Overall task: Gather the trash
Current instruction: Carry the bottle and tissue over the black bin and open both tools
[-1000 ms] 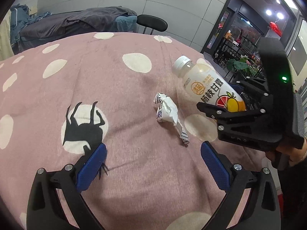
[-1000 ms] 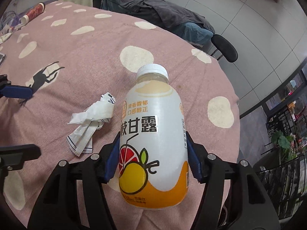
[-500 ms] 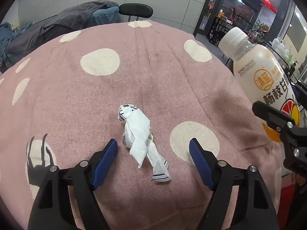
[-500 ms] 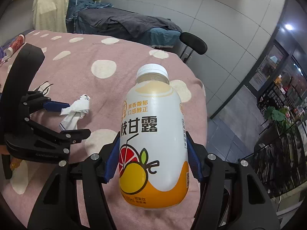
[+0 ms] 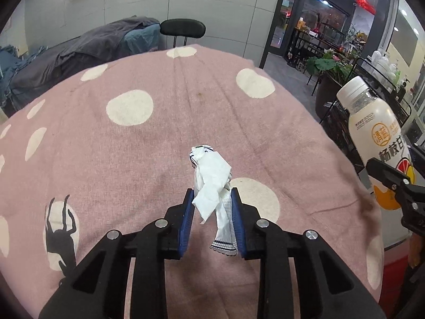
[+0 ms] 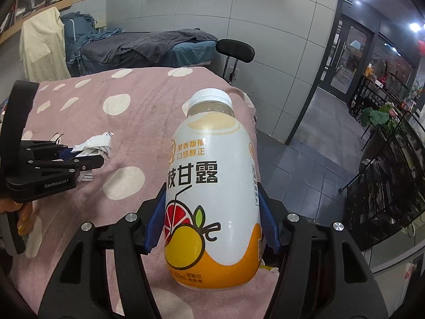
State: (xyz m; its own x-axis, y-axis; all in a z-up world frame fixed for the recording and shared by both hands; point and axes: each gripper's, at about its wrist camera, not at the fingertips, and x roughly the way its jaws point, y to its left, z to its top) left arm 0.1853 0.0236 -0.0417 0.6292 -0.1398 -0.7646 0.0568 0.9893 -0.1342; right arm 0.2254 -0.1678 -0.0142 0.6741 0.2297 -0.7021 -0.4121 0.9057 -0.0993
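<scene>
Dim, even indoor light; bright ceiling spots top right, strong fisheye bending, dark vignetted corners.

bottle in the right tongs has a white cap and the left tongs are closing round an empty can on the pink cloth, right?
Not a can. The left tongs have just been closing round a crumpled white wrapper on the pink cloth, as the left wrist view shows. The bottle is white-capped, in the right tongs.

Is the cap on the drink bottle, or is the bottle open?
The cap is on. The white cap sits over the neck of the drink bottle, which the right tool holds by its sides.
</scene>
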